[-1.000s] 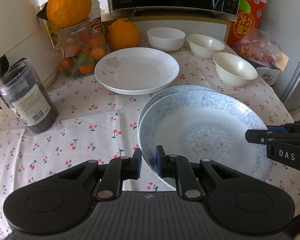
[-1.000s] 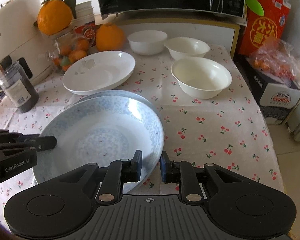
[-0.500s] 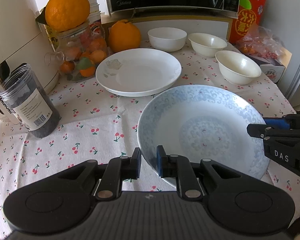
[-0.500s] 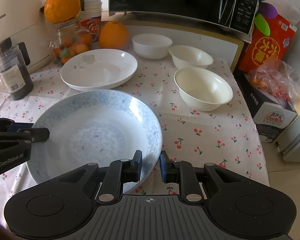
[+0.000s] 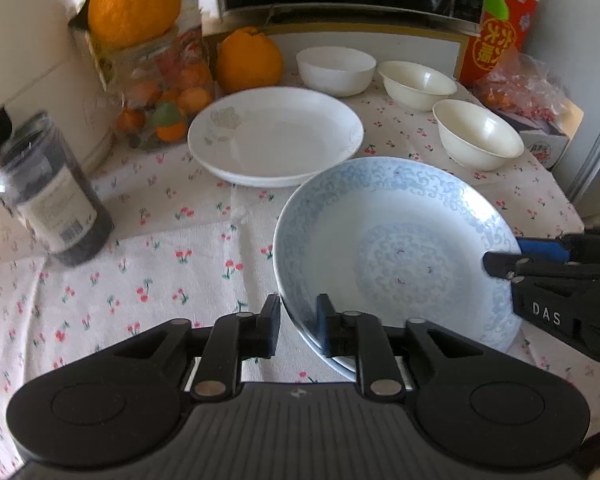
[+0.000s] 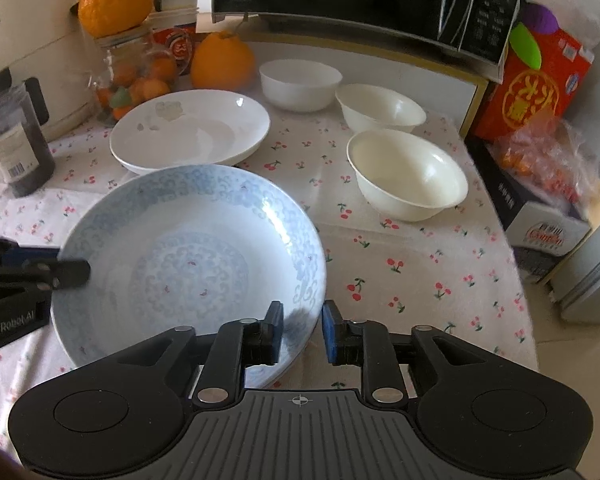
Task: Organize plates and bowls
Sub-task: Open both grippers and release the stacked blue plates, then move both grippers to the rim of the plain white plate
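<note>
Left wrist view: the blue-patterned plate (image 5: 396, 256) is gripped at its near rim by the left claw (image 5: 298, 330), and in the right wrist view by the right claw (image 6: 302, 332) on the opposite rim. It sits at frame centre, face up, slightly tilted, round with no long axis. The white plate (image 5: 276, 140) and three bowls (image 5: 478, 140) remain unstacked on the surface (image 5: 140, 264), so most sorting is judged undone.
</note>
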Action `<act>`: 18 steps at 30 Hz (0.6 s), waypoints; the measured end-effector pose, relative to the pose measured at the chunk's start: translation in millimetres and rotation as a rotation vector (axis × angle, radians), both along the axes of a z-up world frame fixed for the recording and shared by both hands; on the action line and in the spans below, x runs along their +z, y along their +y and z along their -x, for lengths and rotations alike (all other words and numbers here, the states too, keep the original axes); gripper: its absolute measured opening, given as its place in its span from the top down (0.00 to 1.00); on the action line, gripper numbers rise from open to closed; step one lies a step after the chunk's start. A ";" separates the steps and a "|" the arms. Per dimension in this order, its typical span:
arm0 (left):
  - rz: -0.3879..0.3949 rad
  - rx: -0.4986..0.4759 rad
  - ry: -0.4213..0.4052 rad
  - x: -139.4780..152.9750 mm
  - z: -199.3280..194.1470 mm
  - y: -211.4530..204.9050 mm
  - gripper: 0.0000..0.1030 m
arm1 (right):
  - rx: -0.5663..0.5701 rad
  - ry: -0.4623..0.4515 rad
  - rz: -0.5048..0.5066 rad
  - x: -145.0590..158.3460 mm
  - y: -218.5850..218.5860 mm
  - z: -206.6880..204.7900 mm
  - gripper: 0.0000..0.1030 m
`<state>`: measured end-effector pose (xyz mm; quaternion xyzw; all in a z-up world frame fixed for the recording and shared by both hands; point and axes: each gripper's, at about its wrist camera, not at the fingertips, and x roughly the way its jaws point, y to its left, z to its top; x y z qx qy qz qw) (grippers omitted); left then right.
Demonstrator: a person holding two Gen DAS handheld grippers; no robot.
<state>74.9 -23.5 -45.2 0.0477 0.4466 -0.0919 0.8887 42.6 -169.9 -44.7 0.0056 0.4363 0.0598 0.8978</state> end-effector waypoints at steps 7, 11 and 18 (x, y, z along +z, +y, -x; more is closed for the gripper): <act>0.133 0.059 0.067 4.6 -2.6 14.8 0.58 | -0.069 0.044 -0.146 9.5 -20.2 -4.5 0.39; 0.168 0.096 0.063 12.5 -6.2 23.8 0.50 | -0.113 0.066 -0.222 14.4 -32.9 -7.3 0.34; 0.209 0.116 0.045 23.6 -15.8 36.3 0.58 | -0.145 0.060 -0.291 24.9 -45.5 -17.9 0.30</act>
